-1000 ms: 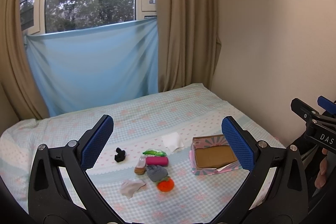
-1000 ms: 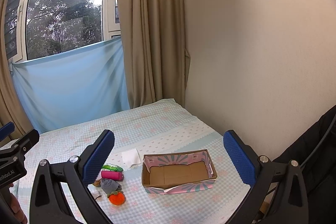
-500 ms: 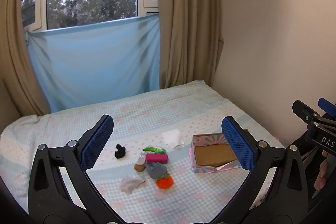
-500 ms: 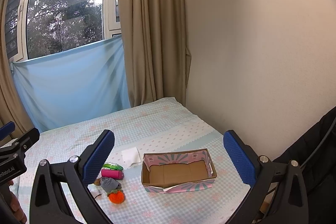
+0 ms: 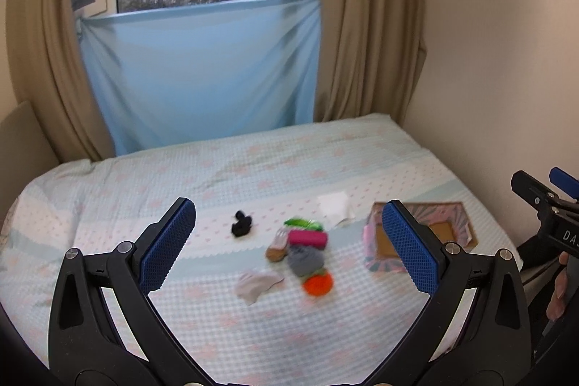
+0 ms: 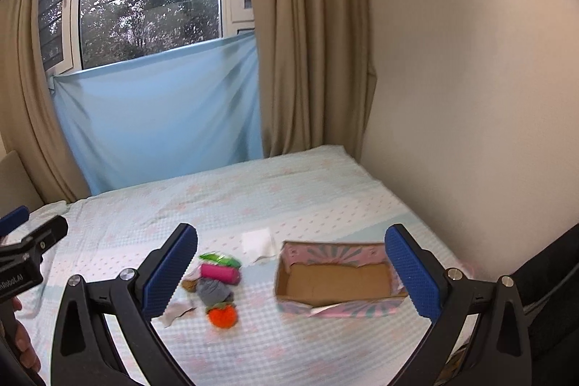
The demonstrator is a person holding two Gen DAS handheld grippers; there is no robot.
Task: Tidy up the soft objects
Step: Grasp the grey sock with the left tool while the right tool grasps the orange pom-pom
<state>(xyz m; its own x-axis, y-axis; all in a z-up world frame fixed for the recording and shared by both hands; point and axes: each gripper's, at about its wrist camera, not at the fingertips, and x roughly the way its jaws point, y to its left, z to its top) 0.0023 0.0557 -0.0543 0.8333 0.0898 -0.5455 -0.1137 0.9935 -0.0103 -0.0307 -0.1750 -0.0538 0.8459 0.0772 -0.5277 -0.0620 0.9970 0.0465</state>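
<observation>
On the bed [image 5: 181,331], my left gripper [image 5: 289,248] and right gripper [image 6: 291,268] hover spread, empty; overlapping soft toys [image 5: 302,250] risk a double grab.

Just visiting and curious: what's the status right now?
Left gripper open, empty. Right gripper open, empty. Soft items loose on bed; box empty. Path clear.

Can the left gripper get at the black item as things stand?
Probably yes: the left gripper is open, and the black item lies alone on the bed, apart from the pile.
</observation>
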